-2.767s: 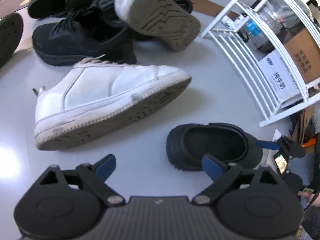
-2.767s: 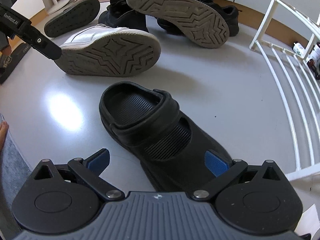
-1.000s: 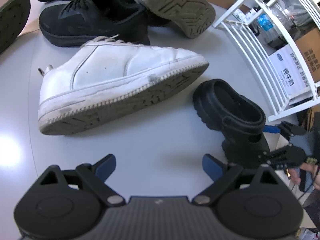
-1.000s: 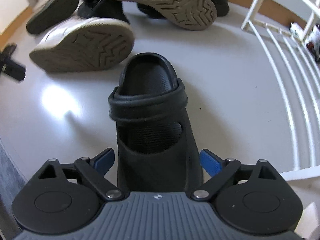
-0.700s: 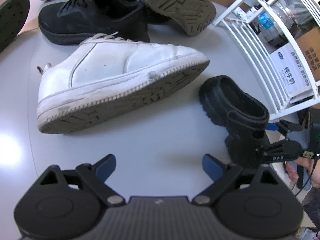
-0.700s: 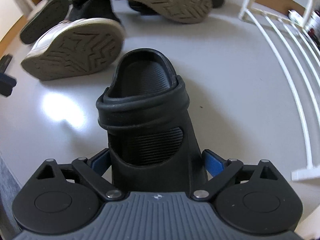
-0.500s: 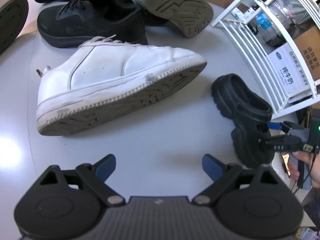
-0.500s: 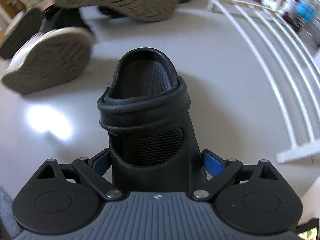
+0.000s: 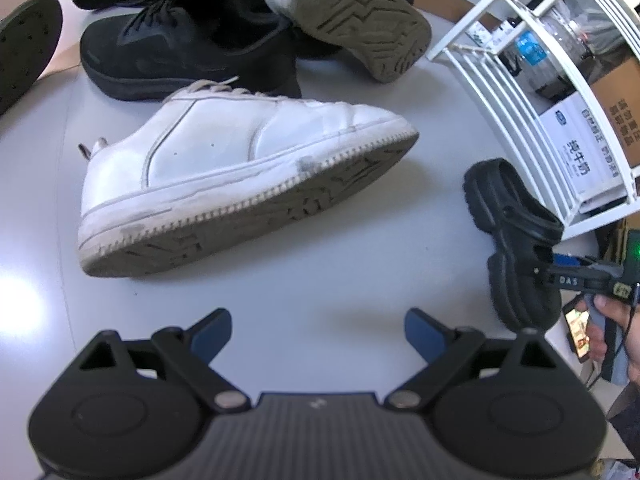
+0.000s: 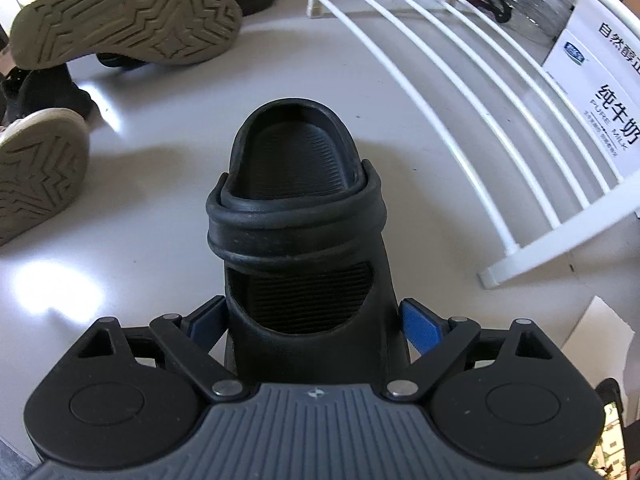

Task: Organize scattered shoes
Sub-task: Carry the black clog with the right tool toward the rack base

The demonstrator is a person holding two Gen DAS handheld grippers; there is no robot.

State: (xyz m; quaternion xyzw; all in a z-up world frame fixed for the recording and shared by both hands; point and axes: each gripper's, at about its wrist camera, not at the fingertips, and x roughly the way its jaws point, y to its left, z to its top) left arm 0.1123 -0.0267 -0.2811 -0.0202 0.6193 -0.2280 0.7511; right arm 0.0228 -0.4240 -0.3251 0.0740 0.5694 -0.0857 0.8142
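A black clog (image 10: 296, 216) points heel-away between the fingers of my right gripper (image 10: 316, 320), whose jaws are closing, and both blue pads (image 10: 420, 324) press on its sides near the toe. In the left wrist view the same clog (image 9: 516, 232) hangs tilted at the right edge, held by the right gripper (image 9: 560, 272) close to the white rack (image 9: 512, 92). My left gripper (image 9: 318, 328) stands open and empty over the grey floor, below a white sneaker (image 9: 224, 160) lying on its side.
A black sneaker (image 9: 188, 48), another white sneaker sole-up (image 9: 352, 12) and more dark shoes pile at the back. The rack's bars (image 10: 460, 80) run at the right, with a milk carton box (image 9: 576, 160) and bottles behind. A hand (image 9: 616, 312) holds the right gripper.
The right gripper has carried the clog to the right toward the rack and rolled with it. The left gripper has stayed still and open.
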